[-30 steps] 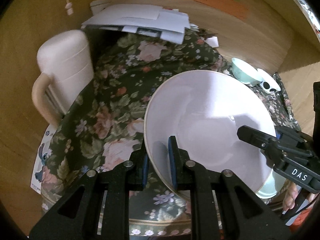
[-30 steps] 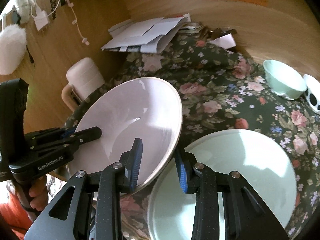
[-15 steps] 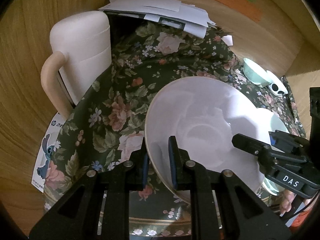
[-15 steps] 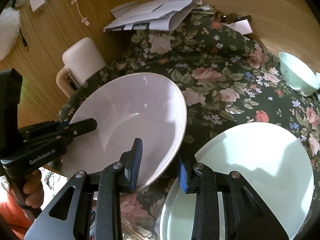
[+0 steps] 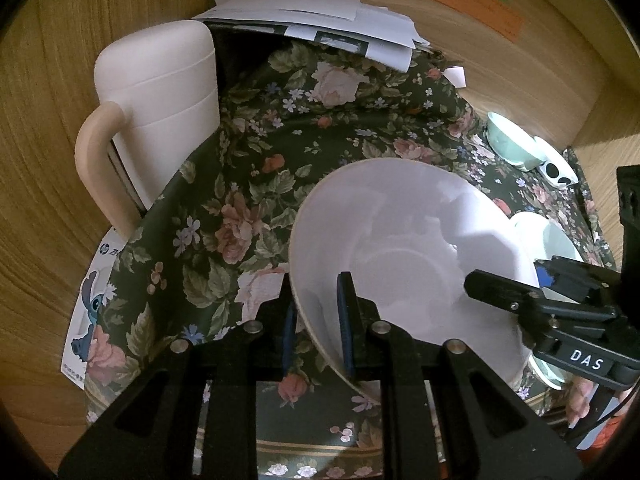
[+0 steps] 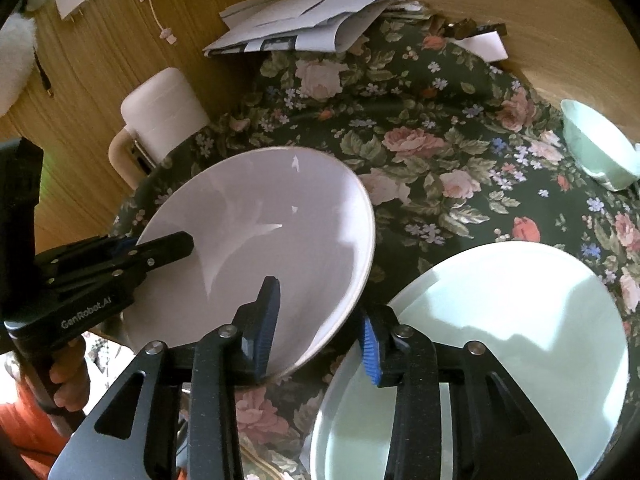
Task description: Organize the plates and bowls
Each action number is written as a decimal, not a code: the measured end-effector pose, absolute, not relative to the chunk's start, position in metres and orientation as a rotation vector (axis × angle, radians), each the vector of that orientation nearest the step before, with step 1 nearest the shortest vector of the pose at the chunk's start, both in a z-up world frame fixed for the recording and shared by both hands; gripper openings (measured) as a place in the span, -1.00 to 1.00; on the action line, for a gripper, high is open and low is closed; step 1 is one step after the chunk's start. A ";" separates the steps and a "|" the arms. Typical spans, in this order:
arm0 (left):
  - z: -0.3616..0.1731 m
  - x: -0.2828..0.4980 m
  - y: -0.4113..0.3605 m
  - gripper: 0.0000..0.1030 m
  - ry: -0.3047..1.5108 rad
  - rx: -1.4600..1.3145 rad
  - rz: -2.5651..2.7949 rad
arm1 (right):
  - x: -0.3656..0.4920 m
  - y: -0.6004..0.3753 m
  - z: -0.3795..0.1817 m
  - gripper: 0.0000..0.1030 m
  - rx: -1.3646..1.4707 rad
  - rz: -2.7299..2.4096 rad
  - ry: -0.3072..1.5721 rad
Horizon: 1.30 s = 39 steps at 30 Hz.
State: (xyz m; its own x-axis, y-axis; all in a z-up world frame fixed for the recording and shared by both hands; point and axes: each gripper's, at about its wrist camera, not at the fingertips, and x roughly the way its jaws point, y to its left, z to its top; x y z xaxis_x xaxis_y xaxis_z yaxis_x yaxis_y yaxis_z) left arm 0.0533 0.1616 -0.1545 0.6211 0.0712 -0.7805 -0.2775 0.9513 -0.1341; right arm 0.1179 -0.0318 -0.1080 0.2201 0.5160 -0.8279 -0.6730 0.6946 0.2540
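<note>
A large white bowl [image 5: 420, 248] [image 6: 260, 232] rests tilted over the floral tablecloth [image 5: 280, 160], held between both grippers. My left gripper [image 5: 318, 328] is shut on the bowl's near rim, one pad inside and one outside, and its jaws are starting to open. My right gripper [image 6: 318, 336] straddles the opposite rim; its jaws are opening and the outer pad stands apart from the rim. A pale green plate [image 6: 520, 320] lies just right of the bowl. A mint bowl [image 6: 596, 148] sits at the far right.
A cream jug with a handle [image 5: 160, 92] stands at the table's left edge. Loose papers [image 5: 320, 16] are piled at the back against the wooden wall. A small black-spotted white dish [image 5: 558, 168] sits beside the mint bowl. A hand [image 6: 68, 376] grips the left tool.
The white bowl has come down closer to the tablecloth beside the green plate. The right gripper's jaws have spread away from the rim. The left jaws look almost unchanged.
</note>
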 end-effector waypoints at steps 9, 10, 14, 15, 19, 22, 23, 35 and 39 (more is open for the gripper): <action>-0.129 0.046 0.158 -0.04 0.793 -0.228 0.224 | 0.124 -0.056 -0.084 0.01 -0.143 0.773 0.981; -0.126 0.046 0.157 0.03 0.782 -0.224 0.224 | 0.125 -0.059 -0.083 0.01 -0.136 0.767 0.979; -0.108 0.046 0.147 0.33 0.731 -0.203 0.211 | 0.133 -0.076 -0.073 0.01 -0.111 0.735 0.961; -0.105 0.047 0.144 0.40 0.722 -0.199 0.208 | 0.134 -0.080 -0.070 0.01 -0.110 0.726 0.952; -0.093 0.054 0.130 0.54 0.699 -0.182 0.172 | 0.140 -0.096 -0.055 0.13 -0.100 0.689 0.916; -0.085 0.061 0.116 0.58 0.677 -0.164 0.137 | 0.142 -0.110 -0.041 0.29 -0.094 0.649 0.863; -0.082 0.063 0.110 0.61 0.669 -0.154 0.125 | 0.143 -0.115 -0.036 0.29 -0.095 0.637 0.844; -0.056 0.106 0.057 0.85 0.602 -0.082 0.025 | 0.168 -0.163 -0.006 0.46 -0.078 0.531 0.746; -0.051 0.125 0.045 0.91 0.594 -0.086 0.010 | 0.184 -0.174 -0.004 0.48 -0.069 0.509 0.741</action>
